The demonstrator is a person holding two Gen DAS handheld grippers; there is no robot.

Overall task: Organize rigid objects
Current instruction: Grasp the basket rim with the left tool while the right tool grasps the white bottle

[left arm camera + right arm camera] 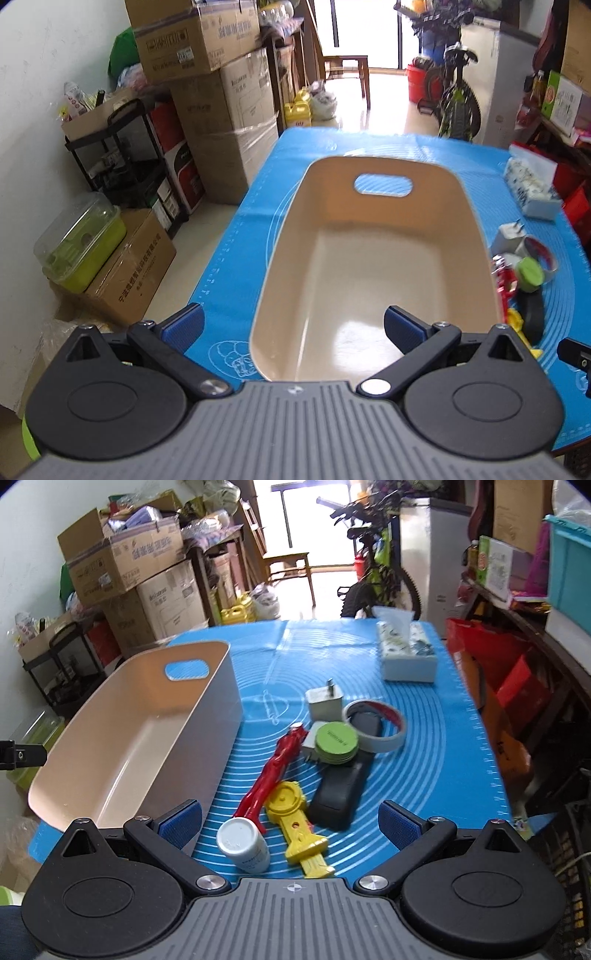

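Note:
An empty beige bin (369, 266) with a handle slot stands on the blue mat (236, 229); it also shows in the right wrist view (122, 746). My left gripper (293, 328) is open and empty above the bin's near end. My right gripper (290, 821) is open and empty above a pile right of the bin: a white bottle (242, 843), a yellow toy (299, 830), a red figure (275, 771), a black remote (341, 790), a green round lid (336, 742), a tape roll (375, 725) and a white charger (325, 703).
A tissue box (406, 651) sits at the mat's far right. Stacked cardboard boxes (221, 110) and a black shelf (125, 158) stand left of the table. A bicycle (456, 96) and a chair (347, 70) are beyond it. Red bags (509, 686) crowd the right side.

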